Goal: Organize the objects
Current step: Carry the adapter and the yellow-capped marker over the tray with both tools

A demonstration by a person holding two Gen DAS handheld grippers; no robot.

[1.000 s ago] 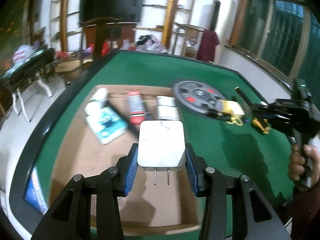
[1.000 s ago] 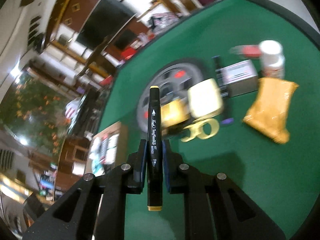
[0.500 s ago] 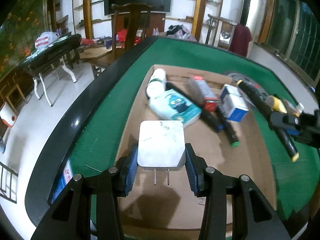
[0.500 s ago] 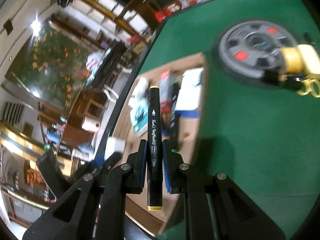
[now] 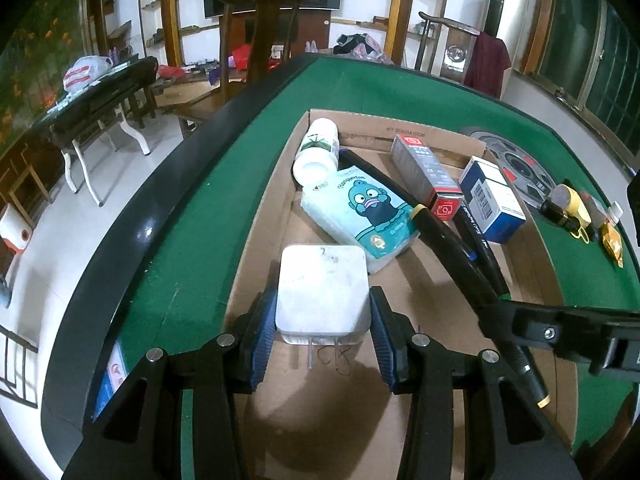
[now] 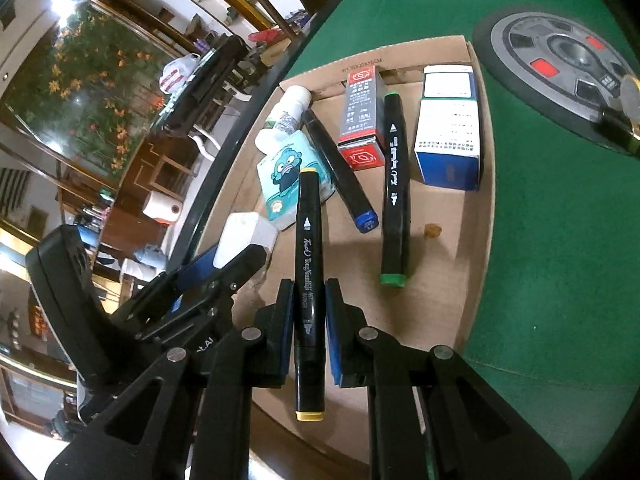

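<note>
Left fingers (image 5: 323,338): bottom centre of left view, blue pads clamped on both sides of the white charger (image 5: 323,290); its two prongs point back toward the camera.
Charger spot: held over the near part of the cardboard tray (image 5: 264,208), just below the blue cartoon packet (image 5: 362,210); can't tell if it touches the tray floor.
Right fingers (image 6: 306,330): bottom centre of right view, narrow, gripping a black marker w/ yellow ends (image 6: 308,276) around its lower half.
Marker spot: over the tray, tip toward the cartoon packet; in left view it enters from lower right, angled over the tray.
Tray contents: white bottle (image 5: 318,150) at upper left corner, red-and-grey box (image 6: 362,114), blue-and-white box (image 6: 448,128) at right, blue-capped marker (image 6: 340,172) and green-capped marker (image 6: 394,196) lying btwn them.
Table (image 5: 188,216): green felt, black rim; tray sits on it.
Outside tray: grey round disc (image 6: 560,68) at upper right of right view; yellow items (image 5: 568,210) at right edge of left view.
</note>
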